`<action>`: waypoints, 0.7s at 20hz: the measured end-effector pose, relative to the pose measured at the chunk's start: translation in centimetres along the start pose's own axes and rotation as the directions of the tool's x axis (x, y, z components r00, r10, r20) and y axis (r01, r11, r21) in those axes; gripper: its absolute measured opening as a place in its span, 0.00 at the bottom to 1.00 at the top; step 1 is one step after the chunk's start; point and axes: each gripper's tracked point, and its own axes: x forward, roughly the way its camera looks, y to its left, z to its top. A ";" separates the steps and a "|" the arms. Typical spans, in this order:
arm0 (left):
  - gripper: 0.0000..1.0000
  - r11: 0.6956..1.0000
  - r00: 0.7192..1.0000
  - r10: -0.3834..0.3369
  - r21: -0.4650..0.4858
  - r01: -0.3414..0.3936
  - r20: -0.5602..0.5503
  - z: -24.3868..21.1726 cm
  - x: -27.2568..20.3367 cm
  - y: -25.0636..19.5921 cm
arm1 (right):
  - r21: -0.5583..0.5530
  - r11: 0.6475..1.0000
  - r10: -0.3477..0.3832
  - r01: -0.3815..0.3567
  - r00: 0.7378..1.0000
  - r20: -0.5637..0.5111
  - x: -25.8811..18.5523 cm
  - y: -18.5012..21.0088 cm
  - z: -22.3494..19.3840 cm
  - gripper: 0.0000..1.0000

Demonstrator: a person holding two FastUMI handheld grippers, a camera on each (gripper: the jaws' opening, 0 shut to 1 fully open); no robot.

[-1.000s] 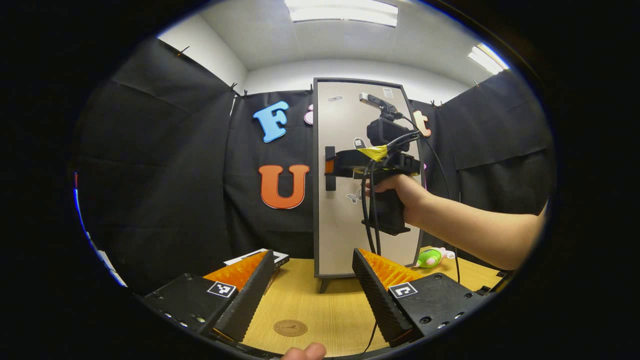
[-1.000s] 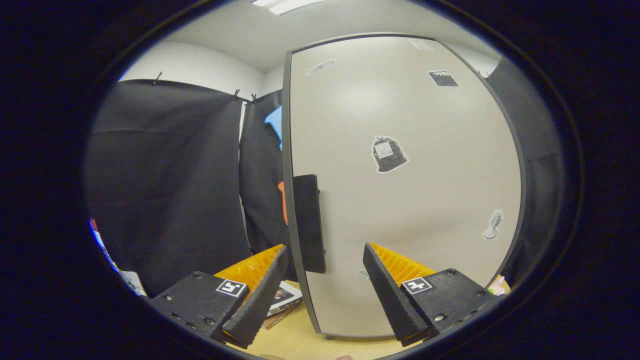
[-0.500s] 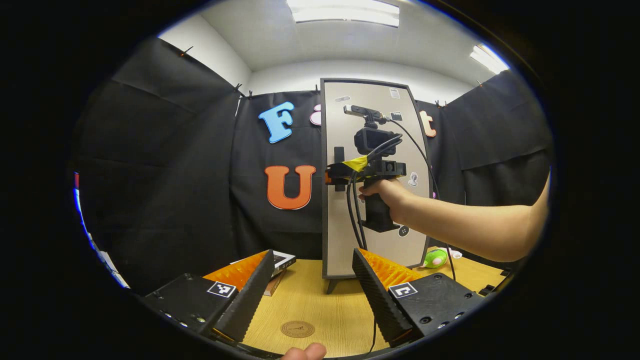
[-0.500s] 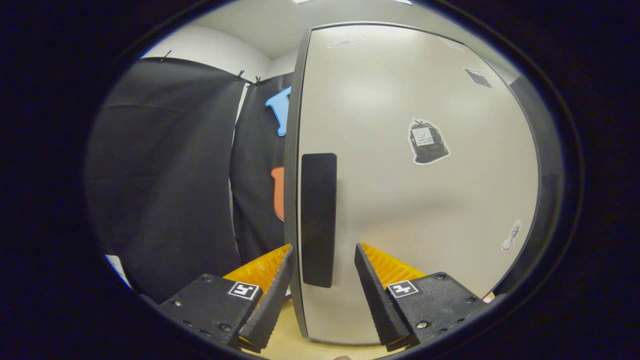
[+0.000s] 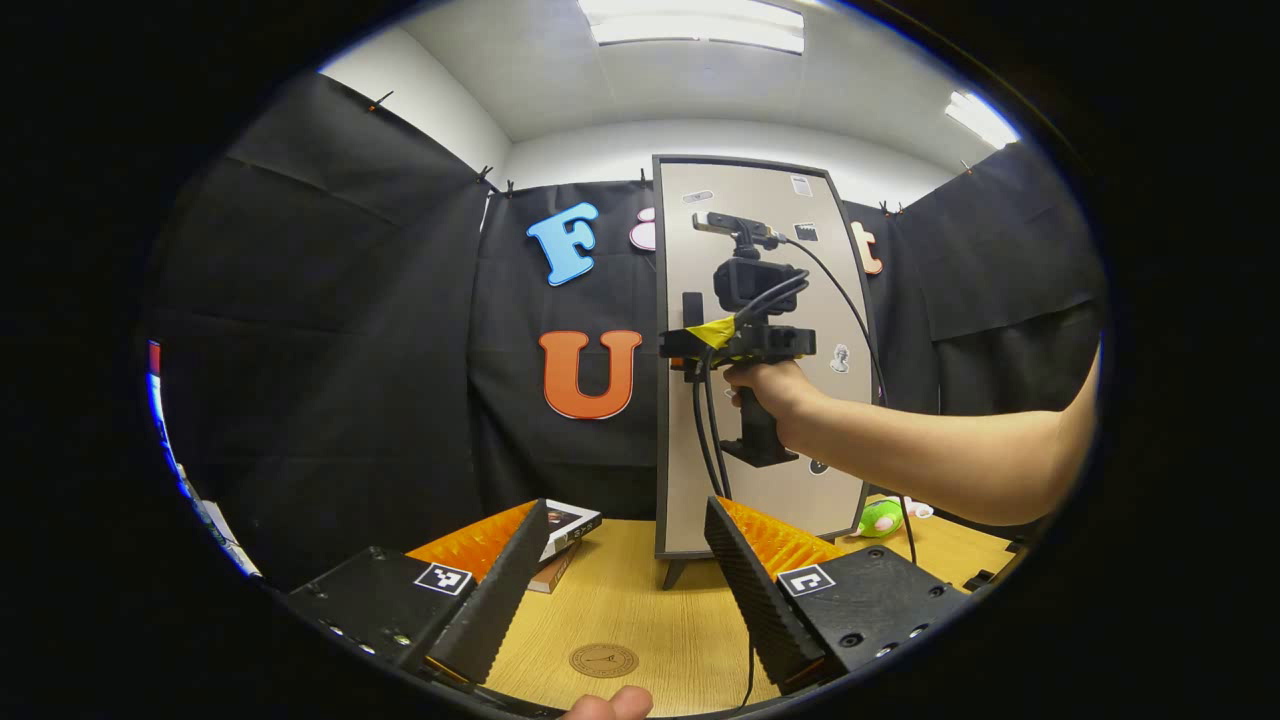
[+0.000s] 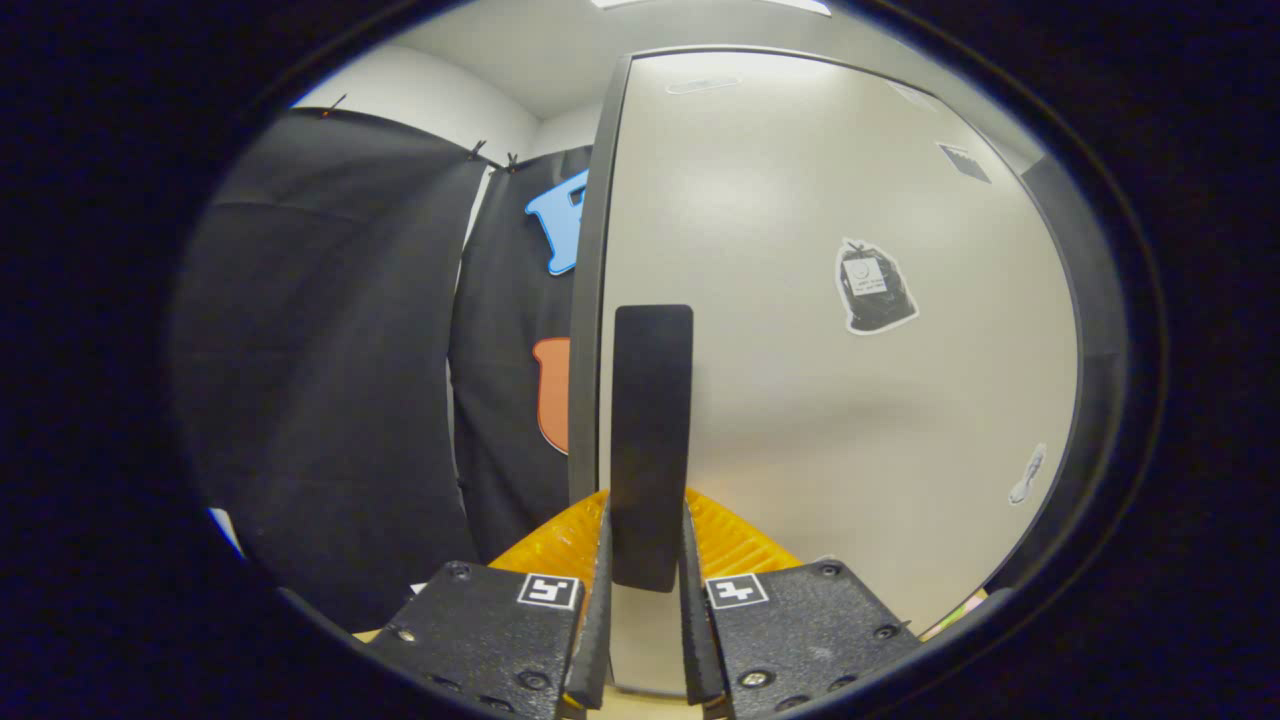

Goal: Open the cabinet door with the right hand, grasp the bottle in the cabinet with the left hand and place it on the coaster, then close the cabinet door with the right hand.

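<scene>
A tall beige cabinet with a dark frame stands on the wooden table, its door closed and dotted with small stickers. In the right gripper view my right gripper is shut on the door's upright black handle, both fingers pressing its lower end. The left gripper view shows that gripper held by a hand at the handle. My left gripper hovers open and empty above the table's near part. A round brown coaster lies just below it. The bottle is hidden behind the door.
A boxed item lies on the table left of the cabinet. A green toy sits to the cabinet's right. A cable hangs from the right gripper down toward the table. A fingertip shows at the bottom edge.
My right gripper moved in onto the door handle and closed its fingers on it. The left gripper drifted slightly, staying open. The door stays closed.
</scene>
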 end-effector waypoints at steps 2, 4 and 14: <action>0.95 1.000 1.000 0.001 -0.004 -0.001 -0.003 0.0 0.1 0.1 | -0.026 1.000 -0.003 0.003 1.000 -0.001 0.0 -0.1 0.0 0.25; 0.95 1.000 1.000 0.002 -0.006 -0.002 -0.002 0.0 0.1 0.2 | -0.032 0.999 0.000 0.000 1.000 -0.004 -0.1 0.0 -0.1 0.22; 0.95 1.000 1.000 -0.007 -0.001 0.007 0.012 0.3 -0.6 -0.3 | 0.008 0.989 0.148 -0.148 0.989 -0.010 -8.2 1.2 0.5 0.22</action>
